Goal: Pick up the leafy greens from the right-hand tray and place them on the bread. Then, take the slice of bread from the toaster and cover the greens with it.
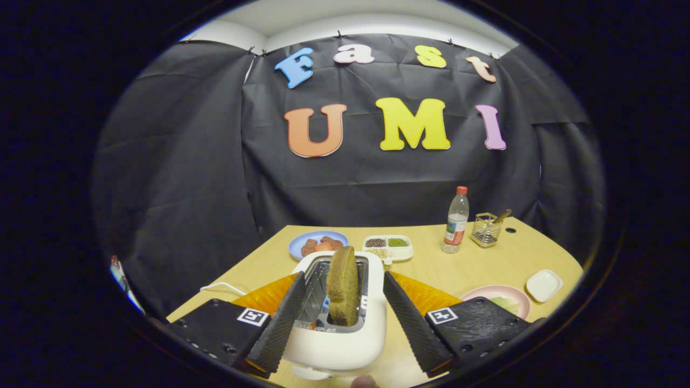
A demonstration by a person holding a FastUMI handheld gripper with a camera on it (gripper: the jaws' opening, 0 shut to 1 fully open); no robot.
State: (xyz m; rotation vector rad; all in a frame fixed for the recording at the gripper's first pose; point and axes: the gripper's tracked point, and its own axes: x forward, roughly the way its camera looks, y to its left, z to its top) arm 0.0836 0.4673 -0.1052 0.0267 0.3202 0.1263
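bread slice point(343, 285) in toaster point(345, 334) between spread gripper point(345, 328) fingers.

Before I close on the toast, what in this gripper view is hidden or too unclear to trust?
- Lower part of the bread slice: sunk in the toaster slot.
- Pink plate contents: a pale green patch, mostly behind the right-hand finger; whether greens lie on bread there is unclear.
- Orange mat: largely covered by toaster and fingers.
- Divided dish and blue plate: food too small to identify.
- The gripper is open, its fingers flanking the toaster.
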